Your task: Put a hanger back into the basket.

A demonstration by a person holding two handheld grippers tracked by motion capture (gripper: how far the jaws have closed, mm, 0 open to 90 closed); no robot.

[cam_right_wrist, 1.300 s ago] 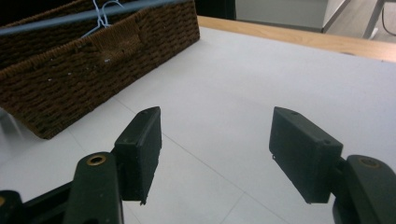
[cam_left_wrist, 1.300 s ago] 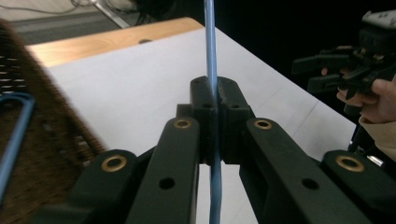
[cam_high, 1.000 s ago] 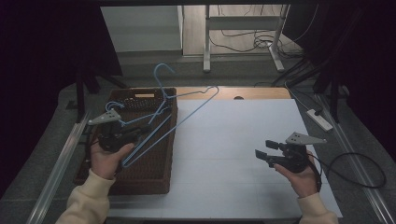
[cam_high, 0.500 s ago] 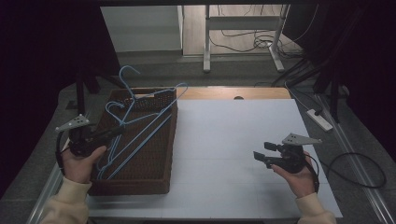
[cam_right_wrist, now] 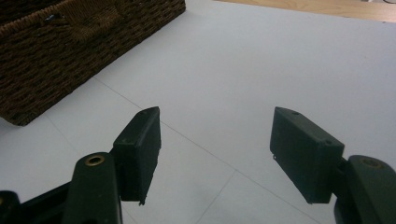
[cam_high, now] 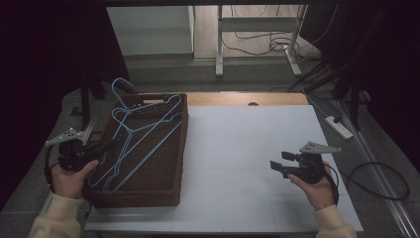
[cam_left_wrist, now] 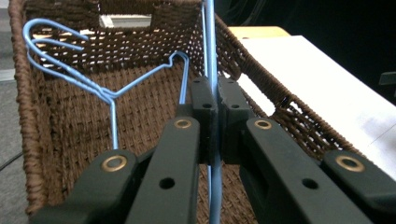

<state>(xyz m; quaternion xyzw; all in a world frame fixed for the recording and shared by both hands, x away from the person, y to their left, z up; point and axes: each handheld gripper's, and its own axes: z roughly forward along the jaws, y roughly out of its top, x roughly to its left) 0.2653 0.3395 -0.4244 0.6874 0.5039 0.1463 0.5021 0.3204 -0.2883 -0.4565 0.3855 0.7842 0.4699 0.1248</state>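
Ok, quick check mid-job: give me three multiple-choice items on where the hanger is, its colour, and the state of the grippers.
1. Where is the hanger held by the left gripper?
A. over the wicker basket
B. on the white table top
C. on the floor

2. What colour is the hanger?
A. red
B. light blue
C. black

3. How does the right gripper stand?
A. shut on the hanger
B. shut on the basket rim
C. open, nothing between the jaws

Answers: 1 A, the high view shows the hanger lying across the basket; 2 B, its wire is light blue; 3 C, the right gripper view shows bare table between the parted jaws.
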